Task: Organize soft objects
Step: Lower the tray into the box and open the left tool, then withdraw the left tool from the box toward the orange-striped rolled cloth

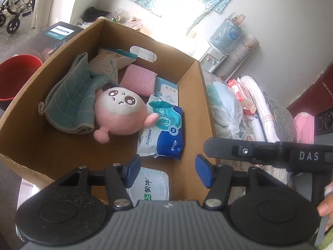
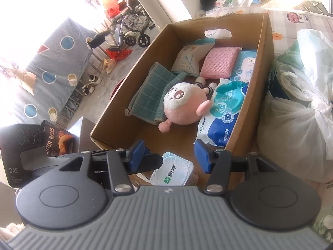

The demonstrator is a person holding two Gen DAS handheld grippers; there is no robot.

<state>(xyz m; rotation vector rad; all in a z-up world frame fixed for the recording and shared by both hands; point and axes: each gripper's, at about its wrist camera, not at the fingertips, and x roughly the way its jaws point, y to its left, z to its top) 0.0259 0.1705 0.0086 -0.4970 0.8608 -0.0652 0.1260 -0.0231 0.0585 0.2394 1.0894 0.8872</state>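
An open cardboard box [image 1: 188, 112] [image 2: 267, 48] holds a pink round plush toy [image 1: 119, 114] [image 2: 183, 106], a green checked cloth [image 1: 70, 102] [image 2: 149, 95], a pink sponge [image 1: 138, 80] [image 2: 220, 62] and a blue-white wet wipes pack [image 1: 164, 133] [image 2: 220, 120]. My left gripper [image 1: 168, 170] hangs open over the box's near edge. My right gripper [image 2: 169, 156] is open beside it. A white foil-lidded yogurt cup [image 1: 154, 185] [image 2: 172, 170] sits low between the blue pads in both views, and the pads do not press on it.
A cotton swab pack [image 1: 108, 64] and a plaster box [image 1: 166, 90] lie at the back of the box. Tied white plastic bags [image 2: 295, 112] press against its right side. A red basin [image 1: 18, 75] and a dark Philips carton [image 1: 58, 33] stand to its left.
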